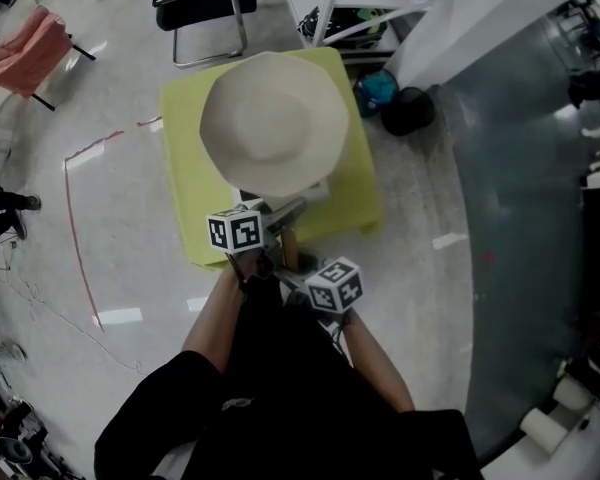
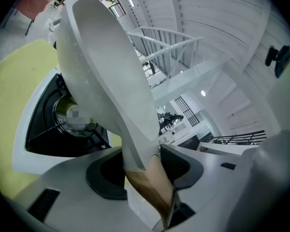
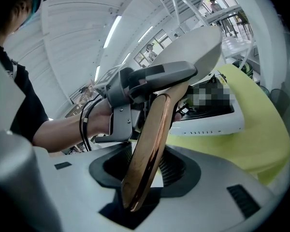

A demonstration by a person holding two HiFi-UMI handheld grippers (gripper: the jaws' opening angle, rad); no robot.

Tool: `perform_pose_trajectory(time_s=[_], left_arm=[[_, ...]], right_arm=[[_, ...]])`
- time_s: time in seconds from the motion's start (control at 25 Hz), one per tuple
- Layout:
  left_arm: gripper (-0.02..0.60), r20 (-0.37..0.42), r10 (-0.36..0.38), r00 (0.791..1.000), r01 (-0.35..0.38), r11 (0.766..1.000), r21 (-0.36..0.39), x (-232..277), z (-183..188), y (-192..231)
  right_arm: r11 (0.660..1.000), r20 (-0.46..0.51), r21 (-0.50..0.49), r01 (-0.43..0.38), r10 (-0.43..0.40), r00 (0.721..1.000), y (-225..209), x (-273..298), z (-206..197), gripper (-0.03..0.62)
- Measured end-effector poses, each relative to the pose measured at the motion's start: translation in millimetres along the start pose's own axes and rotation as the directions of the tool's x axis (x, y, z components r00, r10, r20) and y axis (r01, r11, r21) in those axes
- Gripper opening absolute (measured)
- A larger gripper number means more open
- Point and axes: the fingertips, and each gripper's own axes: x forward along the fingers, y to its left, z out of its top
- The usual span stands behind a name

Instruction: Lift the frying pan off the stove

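My left gripper (image 2: 150,164) and right gripper (image 3: 147,170) each pinch the wooden handle (image 3: 151,139) between slightly parted jaws, holding the white frying pan (image 1: 275,123) up, clear of the stove (image 2: 36,156).

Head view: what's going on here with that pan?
A person holds a two-jaw gripper in each hand, and both grip the wooden handle of the white round frying pan. The left gripper is closed on it near the pan body, the right gripper near its free end. The pan hangs tilted and looks lifted clear of the white stove and its black burner, on the yellow-green table.
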Motion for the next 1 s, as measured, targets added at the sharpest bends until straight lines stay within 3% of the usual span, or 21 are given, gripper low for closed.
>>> perform_pose_trajectory(time_s=[0.72, 1.0], left_arm=[[0.242, 0.035, -0.016, 0.999, 0.014, 0.999, 0.053, -19, -57, -61], [0.242, 0.043, -0.044, 0.998, 0.04, 0.995, 0.087, -25, -57, -95]], right_arm=[[0.998, 0.038, -0.067, 0.002, 0.001, 0.999, 41, -53, -53, 0.181], [0.995, 0.071, -0.102, -0.007, 0.014, 0.997, 59, -72, -52, 0.19]])
